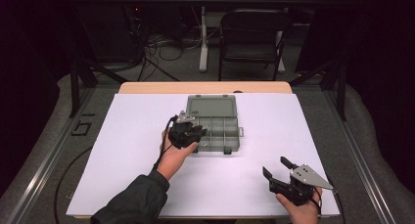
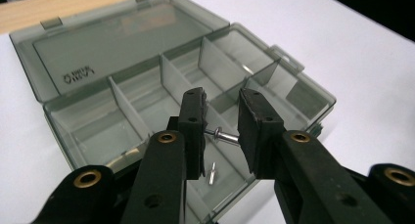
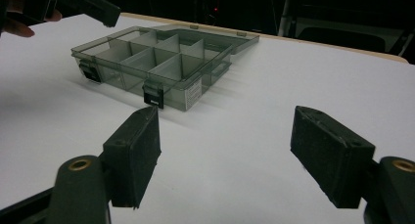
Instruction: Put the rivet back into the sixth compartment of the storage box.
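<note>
A smoky grey, see-through plastic organizer box sits near the middle of a white counter, its hinged lid folded flat open behind it. Thin translucent dividers split the tray into small rectangular compartments.

The left claw hovers over the near compartments of the box. Its two blocky black jaws, matte and faced with rough pads, are clamped on a small shiny metal screw, held crosswise between them, head toward one pad. A second small metal screw lies in the compartment just below the claw.

The right claw rests near the counter's front right edge, well apart from the box, pointing toward it. Its jaws stand wide apart with nothing between them, their pads dark and grainy. In the high view a grey three-cornered metal plate tops this claw.
</note>
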`<action>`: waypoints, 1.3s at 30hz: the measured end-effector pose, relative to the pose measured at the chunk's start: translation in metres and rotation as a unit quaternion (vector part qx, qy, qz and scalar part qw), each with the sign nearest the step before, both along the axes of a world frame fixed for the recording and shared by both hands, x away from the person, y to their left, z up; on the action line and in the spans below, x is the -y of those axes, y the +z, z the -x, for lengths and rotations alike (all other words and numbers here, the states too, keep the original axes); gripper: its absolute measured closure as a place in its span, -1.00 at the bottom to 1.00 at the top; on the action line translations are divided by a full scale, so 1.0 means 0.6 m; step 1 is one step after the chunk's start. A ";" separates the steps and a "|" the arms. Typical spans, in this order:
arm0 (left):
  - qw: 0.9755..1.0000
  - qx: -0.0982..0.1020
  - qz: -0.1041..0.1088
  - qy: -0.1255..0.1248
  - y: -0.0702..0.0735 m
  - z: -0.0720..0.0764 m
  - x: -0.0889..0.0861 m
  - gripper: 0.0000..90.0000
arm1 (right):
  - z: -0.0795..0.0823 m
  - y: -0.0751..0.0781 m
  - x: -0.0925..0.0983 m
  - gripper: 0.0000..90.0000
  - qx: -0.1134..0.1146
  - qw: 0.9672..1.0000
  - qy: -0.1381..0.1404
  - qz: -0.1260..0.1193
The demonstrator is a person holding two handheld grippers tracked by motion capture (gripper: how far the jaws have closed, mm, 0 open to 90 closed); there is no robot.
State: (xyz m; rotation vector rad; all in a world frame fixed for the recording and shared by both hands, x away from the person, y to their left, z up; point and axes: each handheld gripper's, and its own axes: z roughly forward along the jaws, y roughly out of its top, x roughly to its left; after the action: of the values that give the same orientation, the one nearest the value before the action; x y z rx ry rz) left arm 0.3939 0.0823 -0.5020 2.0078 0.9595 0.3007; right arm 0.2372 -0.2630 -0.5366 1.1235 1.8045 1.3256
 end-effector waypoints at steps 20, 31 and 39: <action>1.000 -0.017 -0.016 0.001 -0.031 -0.007 0.008 0.62 | 0.001 0.001 -0.001 -0.42 -0.002 1.000 0.001 -0.001; 1.000 -0.022 -0.011 0.002 -0.031 -0.008 0.005 0.49 | 0.001 0.001 -0.001 -0.42 -0.001 1.000 0.001 -0.001; 1.000 -0.008 0.013 0.013 -0.017 -0.003 -0.006 -0.03 | 0.000 0.000 0.000 -0.42 0.001 1.000 0.001 -0.002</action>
State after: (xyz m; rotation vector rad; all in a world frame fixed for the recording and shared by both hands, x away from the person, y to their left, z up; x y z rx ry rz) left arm 0.3955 0.0859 -0.5119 1.9788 0.9947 0.2856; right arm 0.2372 -0.2627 -0.5363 1.1228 1.8024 1.3308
